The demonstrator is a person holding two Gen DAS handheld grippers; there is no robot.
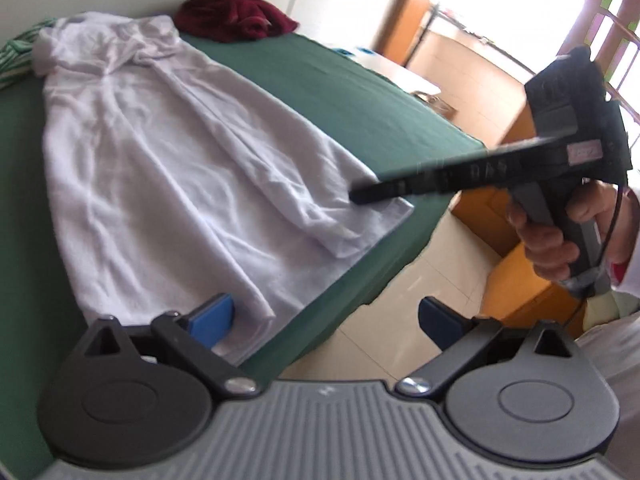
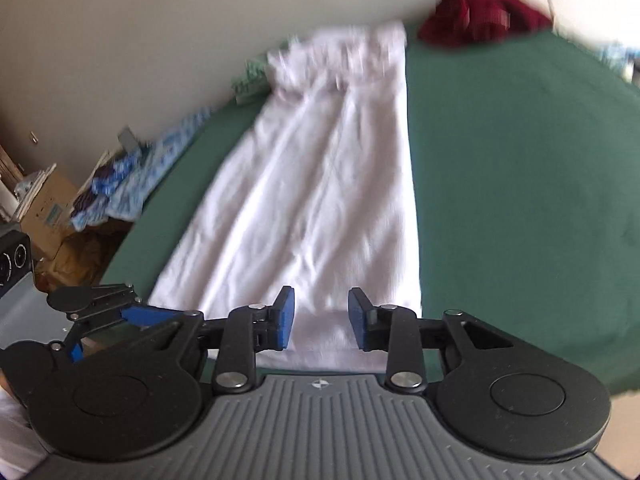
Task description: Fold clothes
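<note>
The right gripper (image 2: 321, 318) hangs over the near hem of a white garment (image 2: 320, 184), its blue pads apart with only cloth showing in the gap below them; nothing is pinched. The left gripper (image 1: 326, 318) sits at the garment's (image 1: 168, 168) near corner, its jaws wide apart — one pad over the hem, the other out past the table's edge, above the floor. Neither pad presses on the fabric.

The garment lies lengthwise on a green-covered table (image 2: 520, 184), folded into a long narrow strip that runs from the near edge to the far end, where its top is bunched and wrinkled. In the right wrist view its right side is a clean straight line, with a broad bare stretch of green beyond it.

The left wrist view alone shows the right gripper from the side, held by a hand (image 1: 548, 244), its fingers reaching over the garment's near right corner, which lies just at the table's edge. It also shows tiled floor (image 1: 420, 280) and orange furniture (image 1: 520, 280) beyond that edge. The right wrist view alone shows the other side — a cardboard box (image 2: 48, 208) and a heap of blue patterned cloth (image 2: 132, 176) against the wall.

At the far end lie a dark red garment (image 1: 236, 14), crumpled, just beyond the white one, and a green striped cloth (image 1: 16, 56) at its left.
</note>
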